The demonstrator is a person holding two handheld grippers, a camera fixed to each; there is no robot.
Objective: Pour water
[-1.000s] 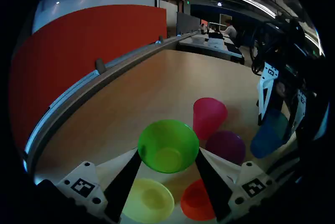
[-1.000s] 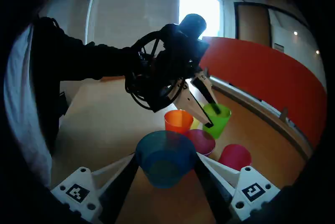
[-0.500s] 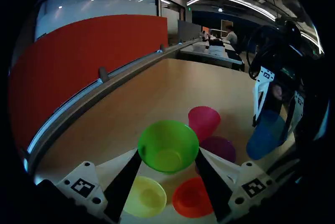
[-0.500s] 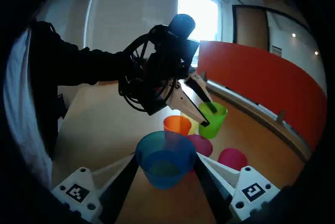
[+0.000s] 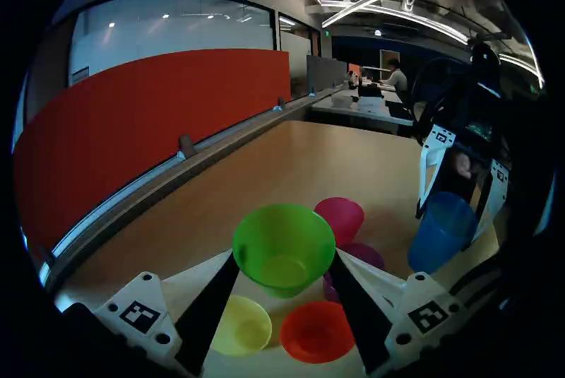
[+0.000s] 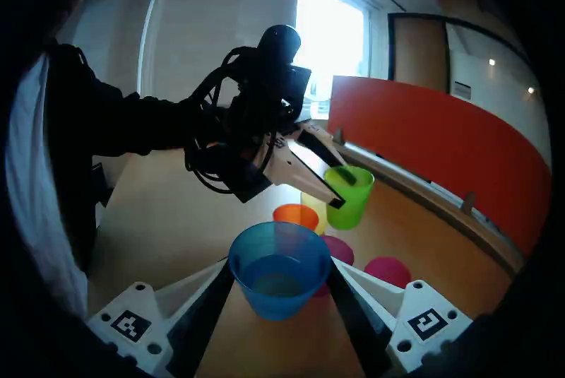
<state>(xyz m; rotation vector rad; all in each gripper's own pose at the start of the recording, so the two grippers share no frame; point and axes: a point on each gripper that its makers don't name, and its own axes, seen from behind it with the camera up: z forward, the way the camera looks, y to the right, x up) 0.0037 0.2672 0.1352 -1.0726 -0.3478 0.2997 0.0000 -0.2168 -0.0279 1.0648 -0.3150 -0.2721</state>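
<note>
left gripper [image 5: 284, 256]: both fingers press on the sides of the green cup [image 5: 284, 240], which is held upright above the table [image 5: 296, 159]. right gripper [image 6: 280, 265]: jaws are closed on the blue cup [image 6: 280, 292], which is upright and clear of the table. in the left gripper view the blue cup is to the right of the green cup, apart from it. a yellow cup [image 5: 241, 325], orange cup [image 5: 316, 331], pink cup [image 5: 340, 217] and purple cup [image 5: 369, 255] stand grouped on the table below the green cup. a red partition [image 5: 141, 116] runs along the table edge.
</note>
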